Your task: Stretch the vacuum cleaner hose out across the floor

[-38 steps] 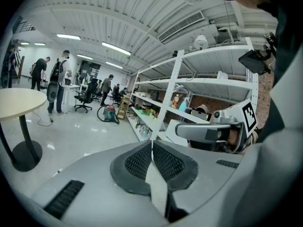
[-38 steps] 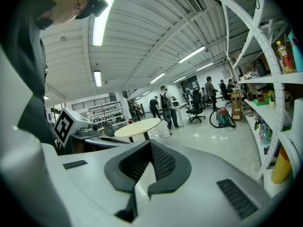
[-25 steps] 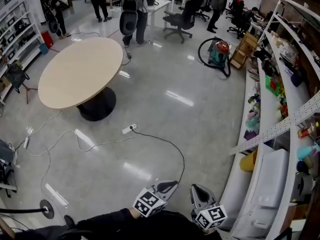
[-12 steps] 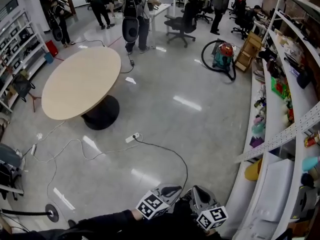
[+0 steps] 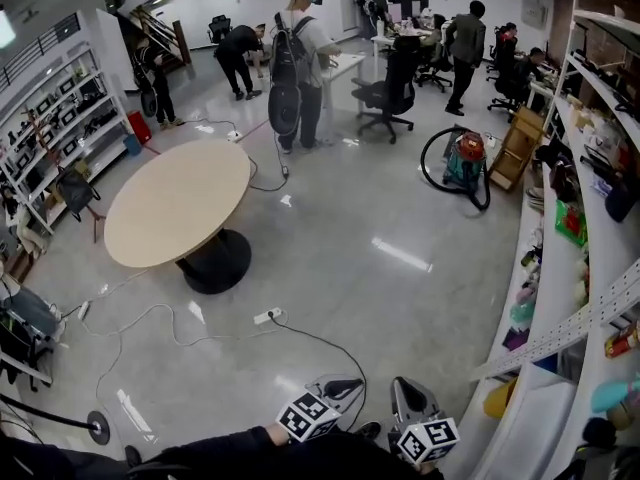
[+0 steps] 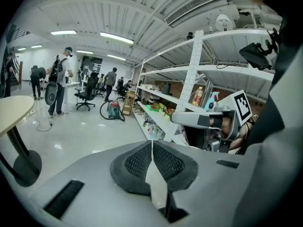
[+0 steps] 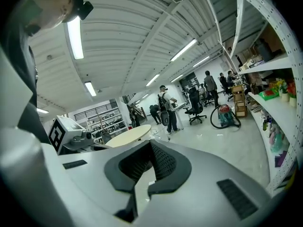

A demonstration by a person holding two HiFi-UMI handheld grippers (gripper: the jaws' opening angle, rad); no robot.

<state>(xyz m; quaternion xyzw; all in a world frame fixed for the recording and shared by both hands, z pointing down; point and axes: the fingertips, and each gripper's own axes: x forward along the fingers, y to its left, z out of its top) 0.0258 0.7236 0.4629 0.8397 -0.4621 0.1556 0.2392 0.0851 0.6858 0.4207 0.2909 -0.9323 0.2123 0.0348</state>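
Left tool [image 5: 338,383], right tool [image 5: 404,388] stay shut, empty.

L gripper [image 5: 338,384] & R gripper [image 5: 402,388] sit side by side at the bottom of the head view, close but not touching, both held out in front of the body w/ tips pointing fwd. Each gripper view shows its jaws closed pad to pad, nothing between them. L forearm in a dark sleeve [image 5: 215,448] comes in from lower left to the L marker cube [image 5: 305,417]; R marker cube [image 5: 428,439] also faces up.
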